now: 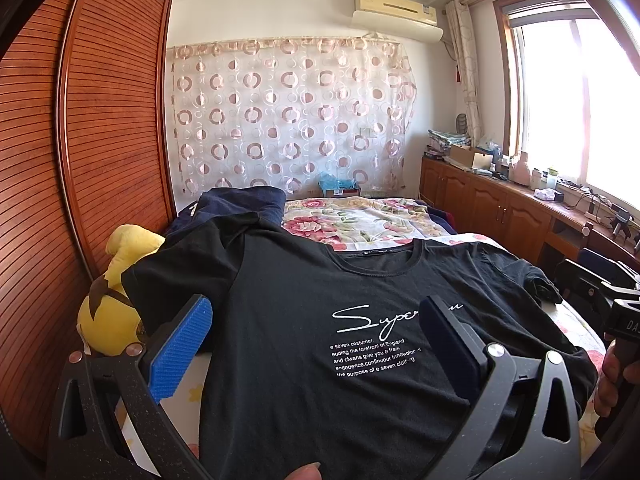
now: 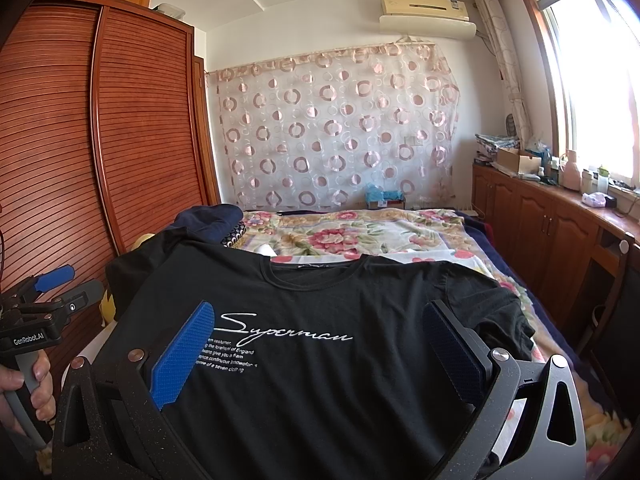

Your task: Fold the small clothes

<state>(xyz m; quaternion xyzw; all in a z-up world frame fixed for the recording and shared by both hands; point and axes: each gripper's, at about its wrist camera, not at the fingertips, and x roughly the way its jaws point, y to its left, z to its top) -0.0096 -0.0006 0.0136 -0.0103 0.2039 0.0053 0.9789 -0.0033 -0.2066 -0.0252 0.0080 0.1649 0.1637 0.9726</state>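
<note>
A black T-shirt (image 1: 304, 304) with white "Superman" print lies spread front-up on the bed, collar away from me; it also shows in the right wrist view (image 2: 320, 312). My left gripper (image 1: 316, 320) is open above the shirt's left half, its blue pads wide apart and empty. My right gripper (image 2: 320, 332) is open above the shirt's chest print, also empty. The left gripper shows at the left edge of the right wrist view (image 2: 52, 280), open. The shirt's left sleeve drapes over a yellow plush toy (image 1: 108, 300).
The bed has a floral cover (image 1: 352, 216). A dark blue garment (image 1: 236, 204) lies at the bed's far left. A slatted wooden wardrobe (image 1: 80, 140) runs along the left. Wooden cabinets (image 1: 492, 204) with clutter stand under the window on the right.
</note>
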